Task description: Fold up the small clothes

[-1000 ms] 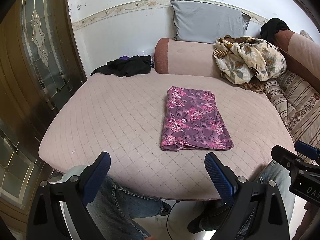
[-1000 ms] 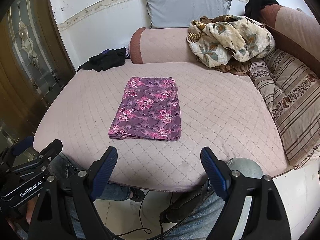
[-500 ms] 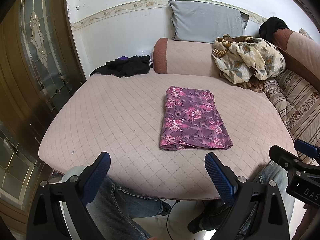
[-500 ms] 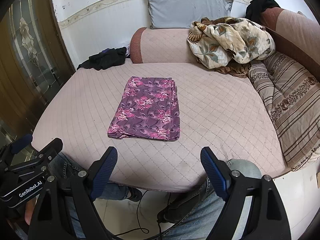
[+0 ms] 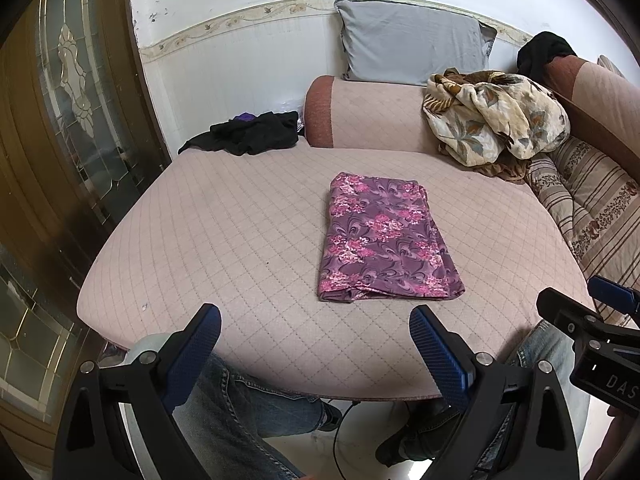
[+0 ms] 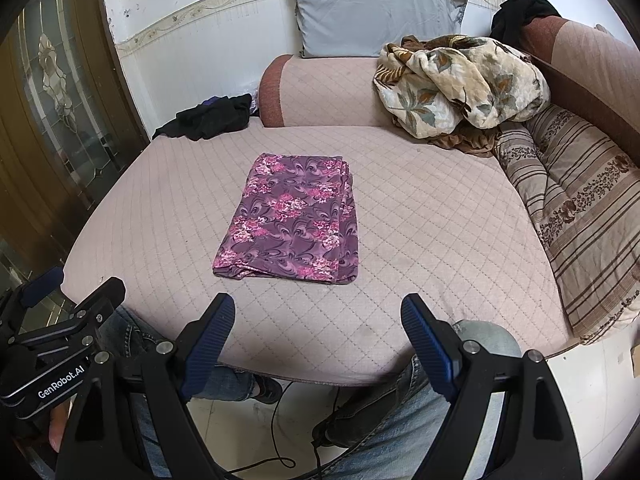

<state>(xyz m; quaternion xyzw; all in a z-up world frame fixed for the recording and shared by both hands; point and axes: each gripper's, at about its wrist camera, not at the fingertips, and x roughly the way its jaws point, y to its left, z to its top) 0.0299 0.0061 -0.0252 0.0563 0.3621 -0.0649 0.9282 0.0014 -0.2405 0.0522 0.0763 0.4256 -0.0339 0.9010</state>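
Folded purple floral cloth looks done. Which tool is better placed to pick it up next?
Probably the left tool: the purple floral cloth has its near edge closer to that tool's open jaws. In the right tool's view it lies left of centre. Both are empty and short of it.

A folded purple flowered cloth (image 6: pixel 290 220) lies flat on the pink quilted bed (image 6: pixel 432 232), left of the middle. The right hand-held gripper (image 6: pixel 318 320) hangs over the bed's near edge, short of the cloth, its blue-padded jaws spread wide with nothing between them. The left hand-held gripper (image 6: pixel 60 320) shows at the lower left. At the far side, a grey pillow (image 6: pixel 372 12) leans on the wall above a pink bolster (image 6: pixel 324 92); a crumpled flowered blanket (image 6: pixel 460 84) sits to the right, dark clothes (image 6: pixel 208 120) to the left. Legs in jeans (image 6: pixel 400 420) show below.
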